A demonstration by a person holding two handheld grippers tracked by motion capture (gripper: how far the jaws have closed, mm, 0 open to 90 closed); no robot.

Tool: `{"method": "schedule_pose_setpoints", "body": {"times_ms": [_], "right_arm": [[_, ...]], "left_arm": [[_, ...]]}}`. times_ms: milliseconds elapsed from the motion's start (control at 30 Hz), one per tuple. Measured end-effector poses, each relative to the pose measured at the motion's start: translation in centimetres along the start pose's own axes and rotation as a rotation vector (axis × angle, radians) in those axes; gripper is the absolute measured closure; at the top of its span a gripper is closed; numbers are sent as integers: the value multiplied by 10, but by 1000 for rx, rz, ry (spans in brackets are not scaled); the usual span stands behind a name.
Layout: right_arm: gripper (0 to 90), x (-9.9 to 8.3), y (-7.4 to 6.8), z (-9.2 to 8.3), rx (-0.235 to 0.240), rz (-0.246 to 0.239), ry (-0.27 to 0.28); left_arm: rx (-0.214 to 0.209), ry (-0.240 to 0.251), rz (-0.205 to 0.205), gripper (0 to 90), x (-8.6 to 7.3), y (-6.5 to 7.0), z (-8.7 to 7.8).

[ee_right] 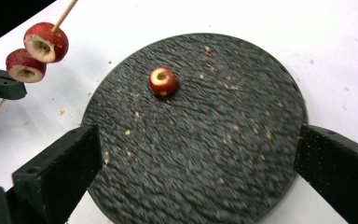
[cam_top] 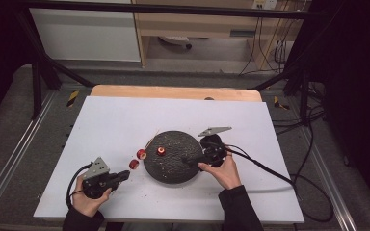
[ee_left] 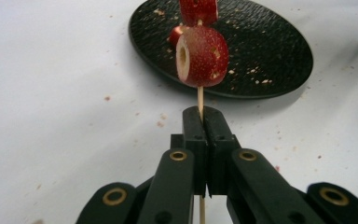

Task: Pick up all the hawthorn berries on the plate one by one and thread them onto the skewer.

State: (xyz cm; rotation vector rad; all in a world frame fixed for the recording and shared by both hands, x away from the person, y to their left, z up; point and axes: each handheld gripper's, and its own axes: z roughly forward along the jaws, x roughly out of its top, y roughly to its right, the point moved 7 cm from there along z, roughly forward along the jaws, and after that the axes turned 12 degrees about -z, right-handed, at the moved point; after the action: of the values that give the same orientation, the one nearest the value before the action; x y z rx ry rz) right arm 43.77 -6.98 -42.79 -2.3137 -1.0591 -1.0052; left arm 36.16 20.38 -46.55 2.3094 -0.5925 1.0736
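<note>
Skewering fruit: step in hand, by judgement, is loading the third piece onto the skewer [ee_left: 200,100].

Near side, left: left tongs [ee_left: 200,122] pressed together on the skewer shaft, pinching it just below the lower fruit; shaft runs down between the pads and out behind them. Held low over the counter [cam_top: 111,125], just left of the plate [cam_top: 173,166].

On the skewer: two fruit [ee_right: 46,42] already threaded, one above the other, touching or nearly so; hollow cored ends visible in the right gripper view. Pointed end projects up and away past the upper piece, toward the plate's far-left rim in the high view.

Near side, right: right tongs [ee_right: 198,163] spread wide, nothing between the pads, poised over the plate's near edge and aimed at its centre. Right hand [cam_top: 224,171] at the plate's right rim.

Farther in: one loose fruit [ee_right: 163,80] resting on the dark textured plate, left of centre, well apart from the right tongs and near the skewer. Crumbs scattered over plate and counter.

Next move, by judgement:
- Advance right tongs to the loose fruit; straddle it; close gently, since soft flesh will likely bruise or slip under hard pressure.
- Lift clear of the plate; turn cored hole toward the skewer tip.
- Keep left tongs clamped and steady; align tip with hole before pushing.
- Slide down against the upper threaded piece.

Risk: off-axis push may split the fruit or bend the thin shaft.
</note>
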Motion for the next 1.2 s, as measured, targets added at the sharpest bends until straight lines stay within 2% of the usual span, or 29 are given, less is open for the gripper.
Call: {"method": "schedule_pose_setpoints", "body": {"times_ms": [167,433,767,967,1200], "right_arm": [[22,12,-4,14,4,-23,-44],[30,30,-17,40,17,-71,-104],[72,44,-21,73,21,-126,-187],[150,48,-22,88,27,-152,-234],[277,48,-19,103,41,-153,-285]], "left_arm": [[0,14,-17,884,0,-7,-6],[4,14,-22,883,0,-13,-9],[17,0,-27,884,-2,-18,-6],[17,-2,-29,883,-2,-19,-6],[19,-8,-34,883,-3,-19,-5]]}}
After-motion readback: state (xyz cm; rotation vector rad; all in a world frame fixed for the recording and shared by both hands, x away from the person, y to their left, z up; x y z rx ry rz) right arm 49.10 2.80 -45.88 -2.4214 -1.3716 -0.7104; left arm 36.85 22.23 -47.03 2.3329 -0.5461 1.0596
